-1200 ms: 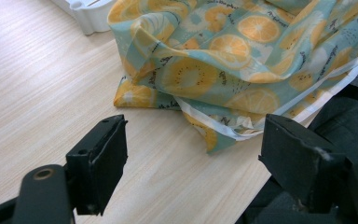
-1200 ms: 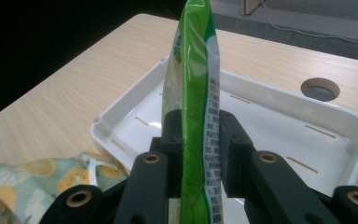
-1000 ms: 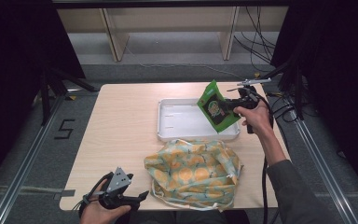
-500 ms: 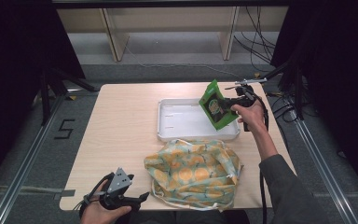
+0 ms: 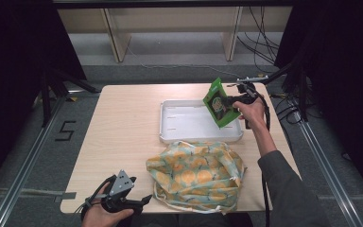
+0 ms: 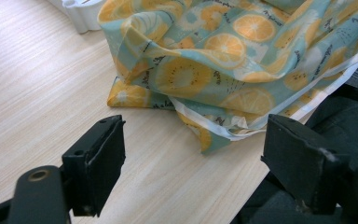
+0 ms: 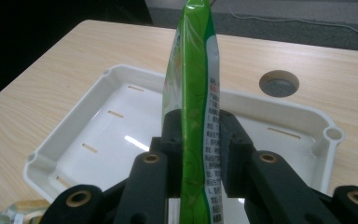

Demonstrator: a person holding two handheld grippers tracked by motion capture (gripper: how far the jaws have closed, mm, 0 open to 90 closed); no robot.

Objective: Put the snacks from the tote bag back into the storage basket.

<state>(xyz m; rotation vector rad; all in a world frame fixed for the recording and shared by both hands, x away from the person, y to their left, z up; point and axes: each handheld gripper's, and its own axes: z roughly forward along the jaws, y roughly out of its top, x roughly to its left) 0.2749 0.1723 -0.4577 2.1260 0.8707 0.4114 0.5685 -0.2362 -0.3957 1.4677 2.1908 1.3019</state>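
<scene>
A green snack pouch (image 5: 220, 103) hangs above the right end of the white tray (image 5: 170, 137), clamped by my right gripper (image 5: 230, 100). In the right gripper view both jaws press on the pouch (image 7: 195, 88), which stands edge-on over the tray (image 7: 51, 149). A cloth bag with an orange-slice print (image 5: 196, 174) lies crumpled near the table's front edge. My left gripper (image 5: 139, 202) rests at the front edge, left of the bag, jaws open and empty. In the left gripper view the bag (image 6: 233, 60) lies just ahead of the spread jaws.
The wooden table (image 5: 123, 123) has a round cable hole (image 7: 278, 83) beyond the tray. Cables trail off the right side of the table. Shelving legs stand on the floor behind the table. The person's right sleeve (image 5: 288, 189) crosses the table's front right corner.
My right gripper has carried the pouch a little leftward and lower over the tray. The left gripper and the bag have stayed put.
</scene>
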